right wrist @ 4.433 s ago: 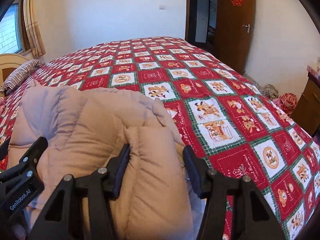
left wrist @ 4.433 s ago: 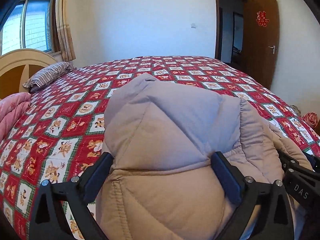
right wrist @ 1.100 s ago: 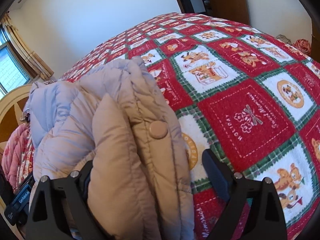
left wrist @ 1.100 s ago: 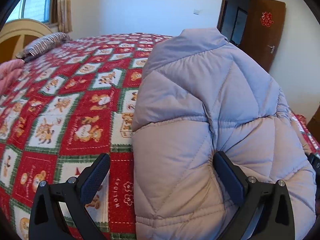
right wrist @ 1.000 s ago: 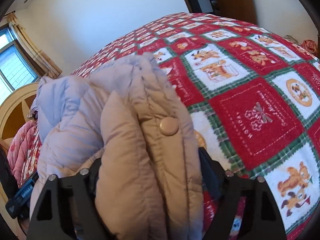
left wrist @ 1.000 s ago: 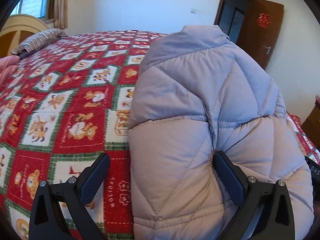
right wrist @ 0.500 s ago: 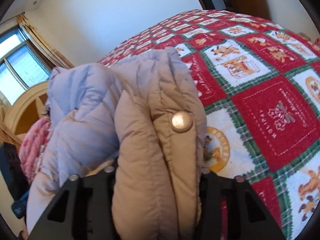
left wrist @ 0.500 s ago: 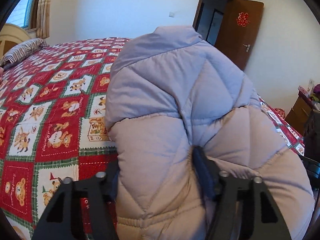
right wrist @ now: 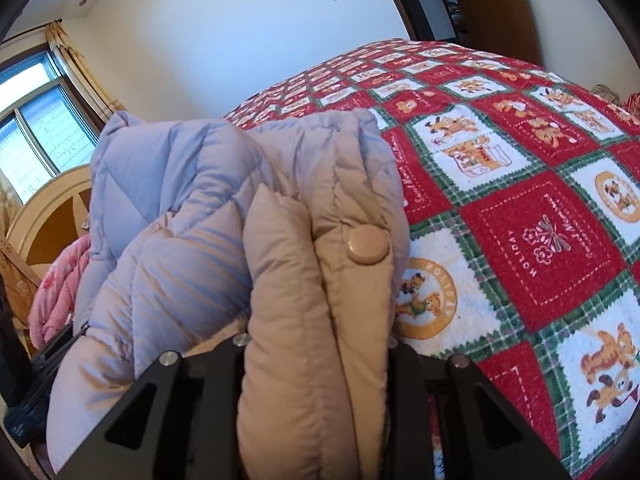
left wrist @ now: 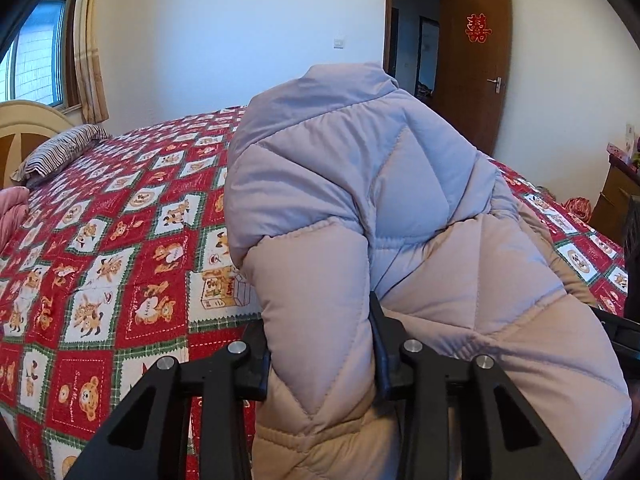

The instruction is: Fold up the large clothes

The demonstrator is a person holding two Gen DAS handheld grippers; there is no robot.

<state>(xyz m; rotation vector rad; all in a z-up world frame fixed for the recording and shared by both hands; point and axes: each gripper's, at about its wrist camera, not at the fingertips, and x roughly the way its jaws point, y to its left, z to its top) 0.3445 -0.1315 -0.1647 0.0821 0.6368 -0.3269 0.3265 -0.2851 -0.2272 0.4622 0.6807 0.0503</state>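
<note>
A beige quilted puffer jacket [left wrist: 360, 184] is bunched up and held above the bed. My left gripper [left wrist: 320, 344] is shut on a thick fold of it at the jacket's left side. My right gripper [right wrist: 316, 360] is shut on another thick fold with a round snap button [right wrist: 368, 246] on it. The jacket also fills the left half of the right wrist view [right wrist: 180, 200]. Its lower part is hidden below both views.
The bed is covered by a red, green and white holiday quilt [left wrist: 120, 240]. A striped pillow [left wrist: 60, 152] and a pink blanket [right wrist: 56, 292] lie by the headboard [left wrist: 24, 128]. An open brown door [left wrist: 476, 64] and a wooden cabinet [left wrist: 616, 196] are at the right.
Both grippers went from open around the jacket to shut on folds of it. The jacket has risen higher off the bed.
</note>
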